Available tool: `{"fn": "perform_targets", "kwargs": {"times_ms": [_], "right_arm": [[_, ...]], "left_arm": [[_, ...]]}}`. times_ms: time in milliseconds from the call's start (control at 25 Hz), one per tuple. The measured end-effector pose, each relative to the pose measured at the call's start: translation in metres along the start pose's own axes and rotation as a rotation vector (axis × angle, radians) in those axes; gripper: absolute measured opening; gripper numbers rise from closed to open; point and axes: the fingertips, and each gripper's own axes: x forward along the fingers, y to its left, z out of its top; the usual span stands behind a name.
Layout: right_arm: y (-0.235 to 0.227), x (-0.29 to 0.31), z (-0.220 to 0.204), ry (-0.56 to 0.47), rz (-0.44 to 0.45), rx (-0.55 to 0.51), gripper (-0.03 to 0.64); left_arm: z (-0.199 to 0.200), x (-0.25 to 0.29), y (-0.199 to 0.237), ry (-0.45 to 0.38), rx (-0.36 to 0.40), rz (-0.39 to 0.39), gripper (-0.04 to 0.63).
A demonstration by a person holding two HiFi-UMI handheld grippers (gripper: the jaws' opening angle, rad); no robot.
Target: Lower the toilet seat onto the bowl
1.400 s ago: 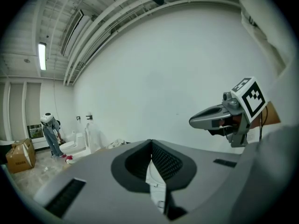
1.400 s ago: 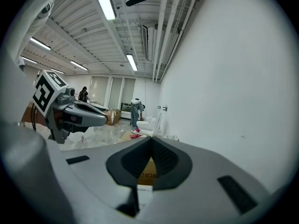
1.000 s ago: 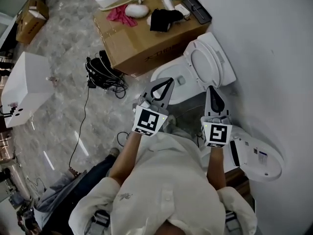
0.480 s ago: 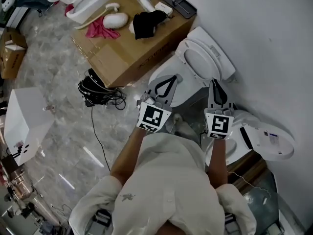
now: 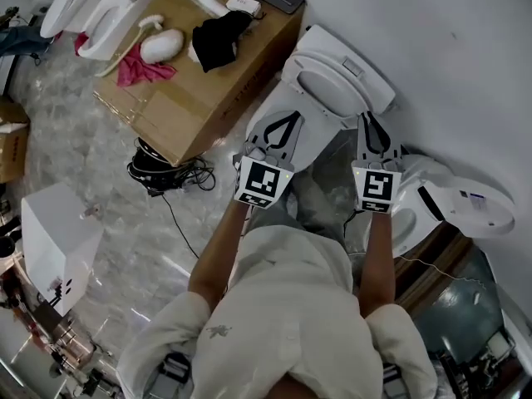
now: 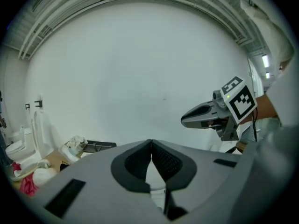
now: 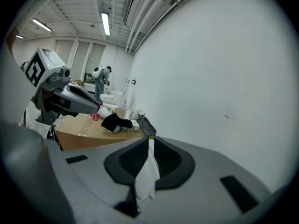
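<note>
R tongs [image 7: 148, 143] are opening, a thin white edge [image 7: 146, 174] in the gap, not pinched yet; L tongs [image 6: 151, 144] pressed together, empty. The white oval plastic toilet seat [image 5: 331, 80] stands raised against the wall [image 5: 449, 56], just beyond the R tips. I'd judge it stiff, slick, hinge-borne: grip the free rim, ease it down.

Plan from above. The wall [image 5: 465, 65] is closing off the far side of the toilet [image 5: 314, 135]; its seat [image 5: 337, 80] is standing raised against it. A carton [image 5: 191, 98] is crowding the toilet's left flank, with cables [image 5: 162, 173] lying at its foot. A second toilet [image 5: 453, 206] is blocking the right. Bare floor [image 5: 133, 231] is lying open between the cables and a white box [image 5: 58, 235].
</note>
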Motion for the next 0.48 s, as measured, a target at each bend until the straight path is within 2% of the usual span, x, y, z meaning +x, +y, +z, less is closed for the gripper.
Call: {"fn": "perform_targets", "kwargs": {"times_ms": [480], "right_arm": [[-0.021, 0.049, -0.063, 0.076, 0.052, -0.010, 0.060]], "left_arm": [[-0.018, 0.070, -0.003, 0.051, 0.009, 0.001, 0.017]]}}
